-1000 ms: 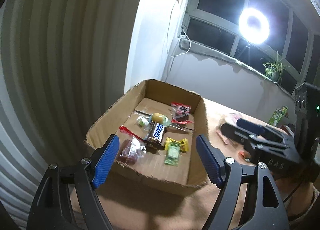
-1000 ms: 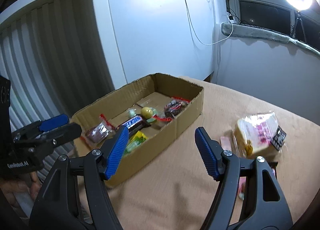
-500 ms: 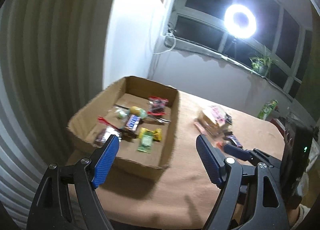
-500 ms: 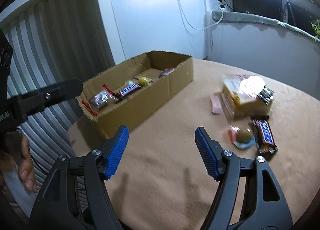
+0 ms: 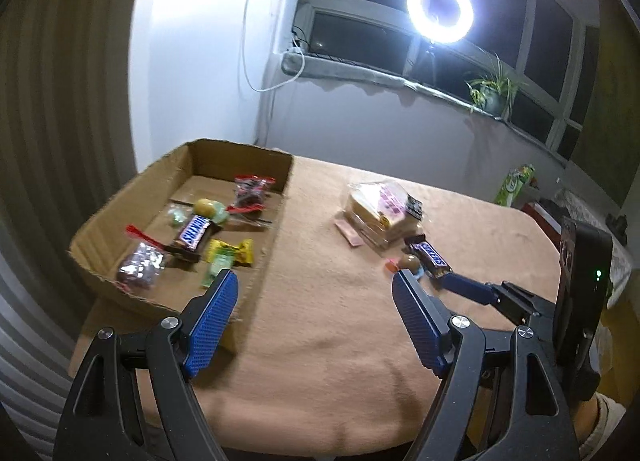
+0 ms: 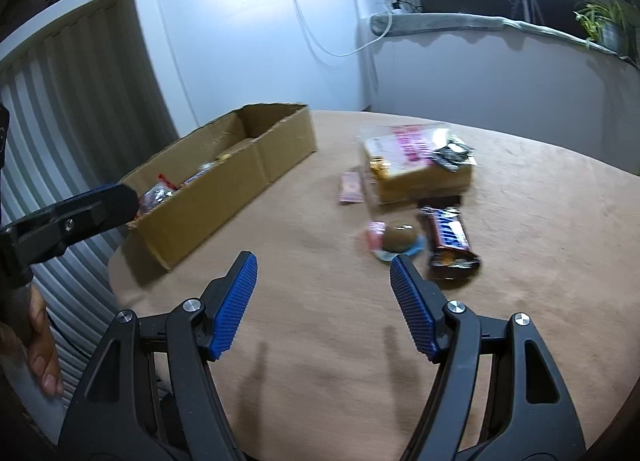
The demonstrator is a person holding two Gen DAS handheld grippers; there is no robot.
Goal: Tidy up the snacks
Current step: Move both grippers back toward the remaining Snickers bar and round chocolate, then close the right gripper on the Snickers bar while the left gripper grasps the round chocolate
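Loose snacks are seen grouped on the tan table (image 6: 520,261) right of the cardboard box (image 6: 240,189): a bagged sandwich pack (image 6: 416,165), a small pink packet (image 6: 351,187) just beside its left edge, a Snickers bar (image 6: 450,239) in front of it, and a round brown sweet on a blue wrapper (image 6: 398,239) touching the bar's left side. More snacks are held in the box, at the table's left edge: a second Snickers bar (image 5: 192,235), a yellow wrapper (image 5: 232,253), two red-sealed clear bags (image 5: 142,267) (image 5: 250,191) and a yellow-green sweet (image 5: 208,207). A strip of bare cloth is left between box and loose pile, and a wide bare stretch lies near the front rim. The right gripper (image 6: 324,297) is spread wide, nothing between its pads, just short of the round sweet. The left gripper (image 5: 312,317) is likewise spread and empty, by the box's near right corner. A ring light (image 5: 440,11) and potted plant (image 5: 492,91) are seen at the window.
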